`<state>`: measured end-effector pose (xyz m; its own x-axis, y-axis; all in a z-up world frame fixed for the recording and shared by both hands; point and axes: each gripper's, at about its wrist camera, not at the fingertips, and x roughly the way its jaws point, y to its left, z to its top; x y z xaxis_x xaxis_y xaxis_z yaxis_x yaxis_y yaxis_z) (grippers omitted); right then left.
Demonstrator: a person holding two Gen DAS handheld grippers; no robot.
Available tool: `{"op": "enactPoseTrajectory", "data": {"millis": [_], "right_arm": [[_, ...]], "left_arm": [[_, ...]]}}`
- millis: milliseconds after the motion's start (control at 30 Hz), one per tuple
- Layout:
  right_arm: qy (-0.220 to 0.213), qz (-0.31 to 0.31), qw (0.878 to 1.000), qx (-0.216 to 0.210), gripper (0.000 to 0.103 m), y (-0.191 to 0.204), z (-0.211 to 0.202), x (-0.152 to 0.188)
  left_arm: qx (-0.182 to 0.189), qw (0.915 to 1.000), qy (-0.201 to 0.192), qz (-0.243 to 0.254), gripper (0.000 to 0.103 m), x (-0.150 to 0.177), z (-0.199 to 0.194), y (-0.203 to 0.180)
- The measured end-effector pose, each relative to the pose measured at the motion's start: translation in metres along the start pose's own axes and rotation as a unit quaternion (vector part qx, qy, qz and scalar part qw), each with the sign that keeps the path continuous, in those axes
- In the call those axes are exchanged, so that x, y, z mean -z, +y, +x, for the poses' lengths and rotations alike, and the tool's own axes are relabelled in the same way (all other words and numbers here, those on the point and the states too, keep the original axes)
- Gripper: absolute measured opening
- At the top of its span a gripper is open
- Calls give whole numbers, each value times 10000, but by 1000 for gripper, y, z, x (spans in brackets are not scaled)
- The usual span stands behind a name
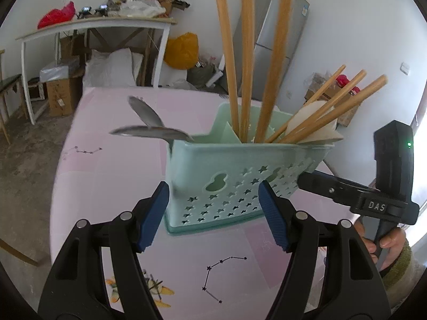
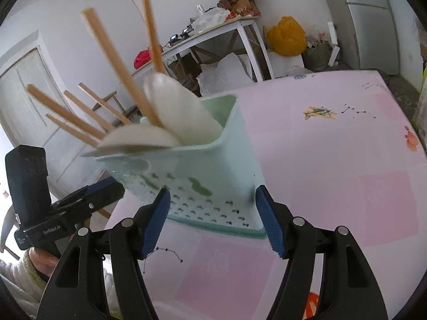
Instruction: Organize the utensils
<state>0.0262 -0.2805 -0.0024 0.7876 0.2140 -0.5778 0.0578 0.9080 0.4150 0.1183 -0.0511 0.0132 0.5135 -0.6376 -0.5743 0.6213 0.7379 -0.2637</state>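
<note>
Ahead of the fingers lies a pink tablecloth [image 1: 112,176] printed with constellation lines and an insect figure. Beyond its far edge, to the left, stands a white trestle table [image 1: 93,26] heaped with clutter (a red bag [image 1: 57,14] sits at its left end). Under it rest white sacks [image 1: 110,69] and a cardboard box [image 1: 60,96]. A yellow bag [image 1: 182,50] sits straight ahead; a grey fridge [image 1: 280,40] stands further right.
</note>
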Motion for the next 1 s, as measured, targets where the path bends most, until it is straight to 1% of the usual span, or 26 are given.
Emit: {"op": "enactPoseTrajectory", "data": {"millis": [33,100,133,167,200,233,300,333,367,400,467,500,567,600,667,767,867,900,1000], "right_arm": [[-24,-13,10000,95,65,2,-7,2],[-4,5,9992,404,65,6,-19,9],[59,21,9977,671,65,9,-26,14],[118,33,9964,843,66,13,-30,19],[229,69,9934,1120,67,19,-35,27],[330,94,9901,1359,70,25,-37,34],[483,111,9840,1711,73,36,-39,44],[559,107,9801,1903,76,44,-40,50],[590,117,9774,2028,79,49,-42,55],[608,126,9749,2140,81,54,-43,61],[589,36,9724,2257,86,64,-43,63],[547,-30,9718,2294,88,69,-45,63],[429,-227,9677,2473,90,78,-47,64],[383,-297,9669,2506,91,82,-48,62],[240,-465,9650,2572,95,90,-52,62],[79,-561,9631,2632,96,97,-57,61],[44,-610,9607,2707,96,100,-57,62],[27,-616,9599,2735,96,100,-58,62],[-42,-613,9580,2801,96,101,-60,60]], "left_arm": [[-88,10000,6,23,67,2,-4,-1],[-307,9995,51,64,73,10,-17,-6],[-470,9988,104,71,75,13,-24,-7],[-563,9983,142,46,76,16,-30,-8],[-674,9975,188,-16,81,20,-38,-10],[-752,9969,217,-55,84,23,-43,-11],[-909,9954,282,-104,87,31,-53,-16],[-1056,9937,338,-133,89,35,-57,-19],[-1153,9925,367,-169,89,37,-61,-21],[-1227,9915,376,-217,90,41,-65,-24],[-1292,9908,317,-249,92,45,-73,-29],[-1314,9907,289,-207,93,46,-75,-32],[-1510,9883,229,-22,93,47,-79,-39],[-1577,9873,180,30,93,47,-82,-41],[-1673,9858,82,94,93,47,-89,-46],[-1861,9824,142,80,94,47,-91,-48],[-2120,9771,184,70,94,49,-93,-48],[-2210,9751,170,91,94,49,-94,-49],[-2319,9726,79,169,94,50,-96,-50]]}}
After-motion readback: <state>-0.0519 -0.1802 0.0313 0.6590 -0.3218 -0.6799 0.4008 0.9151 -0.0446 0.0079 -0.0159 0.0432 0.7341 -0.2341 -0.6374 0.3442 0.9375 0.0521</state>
